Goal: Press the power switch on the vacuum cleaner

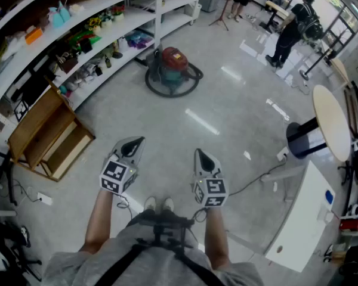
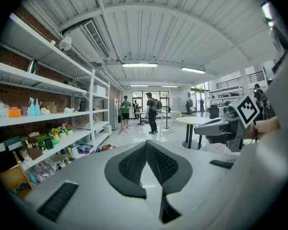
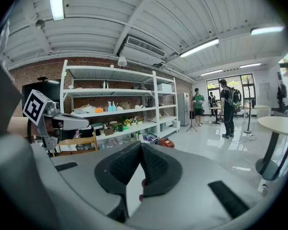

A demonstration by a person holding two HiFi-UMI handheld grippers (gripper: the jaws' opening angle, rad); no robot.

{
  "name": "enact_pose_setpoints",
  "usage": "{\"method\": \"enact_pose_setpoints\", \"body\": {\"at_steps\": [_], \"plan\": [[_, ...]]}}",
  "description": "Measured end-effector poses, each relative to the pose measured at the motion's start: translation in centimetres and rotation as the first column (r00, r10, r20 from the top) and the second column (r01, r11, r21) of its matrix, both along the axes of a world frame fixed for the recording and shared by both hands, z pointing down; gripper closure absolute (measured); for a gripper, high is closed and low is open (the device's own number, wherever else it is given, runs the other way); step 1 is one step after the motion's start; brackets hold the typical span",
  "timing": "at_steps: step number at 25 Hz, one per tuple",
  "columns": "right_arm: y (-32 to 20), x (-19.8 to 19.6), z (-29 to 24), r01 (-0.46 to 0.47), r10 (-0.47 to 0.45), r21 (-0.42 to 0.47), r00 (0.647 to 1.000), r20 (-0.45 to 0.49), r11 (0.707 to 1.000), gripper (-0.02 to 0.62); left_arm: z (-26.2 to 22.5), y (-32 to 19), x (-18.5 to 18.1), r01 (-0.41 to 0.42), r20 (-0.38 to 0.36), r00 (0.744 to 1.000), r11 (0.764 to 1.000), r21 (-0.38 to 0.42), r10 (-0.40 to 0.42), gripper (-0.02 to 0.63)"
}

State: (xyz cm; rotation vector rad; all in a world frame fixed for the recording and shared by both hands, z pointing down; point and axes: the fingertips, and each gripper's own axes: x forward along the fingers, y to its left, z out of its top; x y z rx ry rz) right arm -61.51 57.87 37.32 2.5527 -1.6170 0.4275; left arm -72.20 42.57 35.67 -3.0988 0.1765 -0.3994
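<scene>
The vacuum cleaner (image 1: 172, 64), red and dark green with a black hose coiled round its base, stands on the floor beside the shelves, far ahead of me. It shows small and red in the right gripper view (image 3: 166, 143). My left gripper (image 1: 135, 143) and right gripper (image 1: 201, 155) are held side by side at waist height, well short of the vacuum. Both point forward. In the left gripper view the left gripper (image 2: 147, 143) has its jaws meeting at the tips with nothing between them. The right gripper (image 3: 140, 144) is the same in its own view. No switch can be made out.
Long white shelves (image 1: 107, 25) full of small items run along the left. A wooden stepped crate (image 1: 48, 136) stands at their near end. A round table (image 1: 331, 121) and a white cabinet (image 1: 301, 213) are on the right, with a cable (image 1: 262, 177) on the floor. People (image 1: 289, 31) stand far back.
</scene>
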Motion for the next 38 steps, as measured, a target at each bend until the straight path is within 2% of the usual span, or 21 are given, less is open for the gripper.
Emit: {"method": "enact_pose_setpoints", "body": {"at_steps": [15,25,38], "plan": [[1.9,2.5,0.2,-0.022,0.022,0.01,1.0,0.021,1.0,0.583,0.2,2.0,2.3,-0.016,0.011,1.0,1.0,-0.002,0.016,0.6],[3.6,6.3,0.1,-0.036,0.035,0.021,0.999,0.027,0.999,0.583,-0.8,2.7,5.9,-0.009,-0.026,1.0,1.0,0.004,0.009,0.6],[2.2,10.8,1.3,-0.037,0.036,0.008,0.999,0.037,0.999,0.583,0.2,1.6,10.8,-0.028,-0.011,1.0,1.0,0.009,0.028,0.6]]}}
